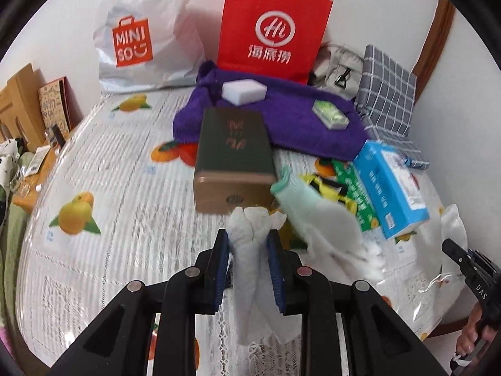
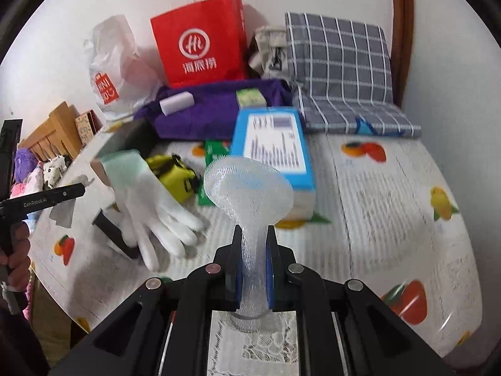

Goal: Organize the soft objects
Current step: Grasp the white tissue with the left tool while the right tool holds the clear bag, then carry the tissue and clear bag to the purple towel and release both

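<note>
My left gripper (image 1: 248, 238) is shut on a white cloth (image 1: 255, 269), bunched between the blue pads above the table. My right gripper (image 2: 254, 238) is shut on a white foam net sleeve (image 2: 249, 188) that fans out above the fingers. A white glove with a mint cuff (image 2: 150, 206) lies on the table left of the right gripper; it also shows in the left wrist view (image 1: 316, 210). A purple towel (image 1: 281, 122) lies at the back with a white sponge (image 1: 244, 91) and a small green pack (image 1: 330, 114) on it.
A brown-green box (image 1: 233, 163), a blue box (image 1: 391, 185), a green packet (image 1: 353, 188) and a yellow pouch (image 2: 173, 177) lie mid-table. A red paper bag (image 1: 272, 25), a white Miniso bag (image 1: 141, 34), a beige bag (image 1: 338, 65) and a grey checked cushion (image 2: 338, 62) stand at the back wall.
</note>
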Demonstrator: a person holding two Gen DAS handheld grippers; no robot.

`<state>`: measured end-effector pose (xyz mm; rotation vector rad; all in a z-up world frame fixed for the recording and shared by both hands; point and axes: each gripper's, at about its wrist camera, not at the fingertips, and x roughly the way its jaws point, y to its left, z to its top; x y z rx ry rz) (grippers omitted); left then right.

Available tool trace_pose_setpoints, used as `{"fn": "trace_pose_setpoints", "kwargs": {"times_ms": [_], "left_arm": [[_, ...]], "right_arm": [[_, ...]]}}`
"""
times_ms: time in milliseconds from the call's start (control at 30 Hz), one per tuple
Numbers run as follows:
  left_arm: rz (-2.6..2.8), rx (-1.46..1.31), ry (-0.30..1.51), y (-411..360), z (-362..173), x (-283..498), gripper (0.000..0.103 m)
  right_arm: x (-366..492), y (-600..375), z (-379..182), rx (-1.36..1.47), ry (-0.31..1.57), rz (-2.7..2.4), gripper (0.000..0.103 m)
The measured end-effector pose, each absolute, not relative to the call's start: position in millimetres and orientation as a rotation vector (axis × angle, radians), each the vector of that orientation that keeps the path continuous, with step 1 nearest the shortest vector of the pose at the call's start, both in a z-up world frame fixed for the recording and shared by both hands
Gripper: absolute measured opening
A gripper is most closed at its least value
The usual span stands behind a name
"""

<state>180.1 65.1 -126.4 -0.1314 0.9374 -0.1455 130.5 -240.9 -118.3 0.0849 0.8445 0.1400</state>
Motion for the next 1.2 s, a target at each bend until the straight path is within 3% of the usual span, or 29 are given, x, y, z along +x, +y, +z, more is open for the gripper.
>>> {"fn": "trace_pose_setpoints", "kwargs": {"times_ms": [533, 1200], "left_arm": [[-0.129, -0.122, 0.893, 65, -79, 222, 0.023], [-0.133, -0.124, 0.904, 59, -63, 301, 0.023]], "right_arm": [[184, -233, -57, 0.102, 0.745, 0.192, 0.009], [297, -223, -54, 0.111, 0.782, 0.251, 0.009]]}}
